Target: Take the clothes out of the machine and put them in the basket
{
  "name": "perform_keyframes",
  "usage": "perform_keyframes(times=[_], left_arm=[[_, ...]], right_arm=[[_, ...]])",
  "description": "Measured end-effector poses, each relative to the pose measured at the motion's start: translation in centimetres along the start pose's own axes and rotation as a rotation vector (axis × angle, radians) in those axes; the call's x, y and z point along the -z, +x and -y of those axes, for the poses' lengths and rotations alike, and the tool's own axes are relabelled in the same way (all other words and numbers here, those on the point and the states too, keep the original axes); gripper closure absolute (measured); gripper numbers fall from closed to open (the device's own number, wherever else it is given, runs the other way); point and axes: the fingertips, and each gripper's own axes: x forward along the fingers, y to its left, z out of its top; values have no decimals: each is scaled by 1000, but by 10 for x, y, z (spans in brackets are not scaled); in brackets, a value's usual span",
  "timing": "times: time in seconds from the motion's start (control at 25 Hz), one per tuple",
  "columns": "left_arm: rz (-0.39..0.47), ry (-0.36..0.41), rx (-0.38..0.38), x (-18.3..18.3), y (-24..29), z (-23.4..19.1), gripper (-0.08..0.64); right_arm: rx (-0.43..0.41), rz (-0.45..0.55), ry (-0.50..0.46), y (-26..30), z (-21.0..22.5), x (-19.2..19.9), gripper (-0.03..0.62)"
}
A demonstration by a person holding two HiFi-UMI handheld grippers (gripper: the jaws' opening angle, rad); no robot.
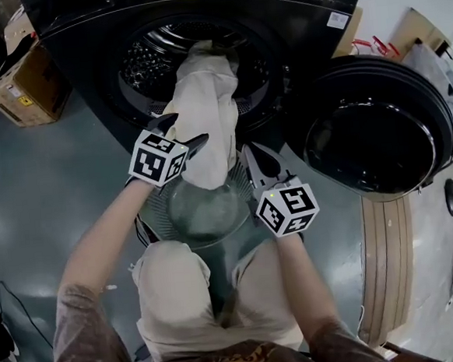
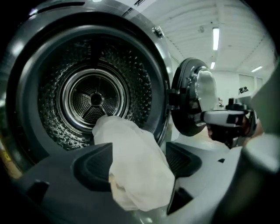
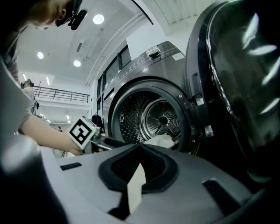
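Grey floor; cloth (image 1: 206,115) hangs from drum (image 1: 143,62) over basket (image 1: 153,215), left fingers (image 2: 94,166) spread around it, right fingers (image 3: 153,168) pinching it.

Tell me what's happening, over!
Left gripper open, cream cloth loose between jaws. Right gripper pinching cloth edge. Cloth half out of drum, hanging over basket. Nothing blocking.

The machine (image 1: 308,21) is glossy black-grey, its door (image 1: 378,125) at 3 o'clock black and mirror-like, its drum (image 2: 94,98) bright silver with a dimpled pattern. The garment (image 1: 206,115) is plain cream. The left hand-held gripper (image 1: 182,133) and the right hand-held gripper (image 1: 257,158) are grey with black pads, each bearing a cube of black squares on white. The basket (image 1: 155,213) is pale grey and ribbed, the floor (image 1: 48,190) dark grey-green, the cardboard box (image 1: 20,87) at 10 o'clock brown
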Motion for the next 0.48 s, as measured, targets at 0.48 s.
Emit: perform_keyframes(times=[0.48], left_arm=[[-111, -62, -163, 10, 85, -95, 163]], right_arm=[[-6, -30, -57, -9, -4, -2, 597]])
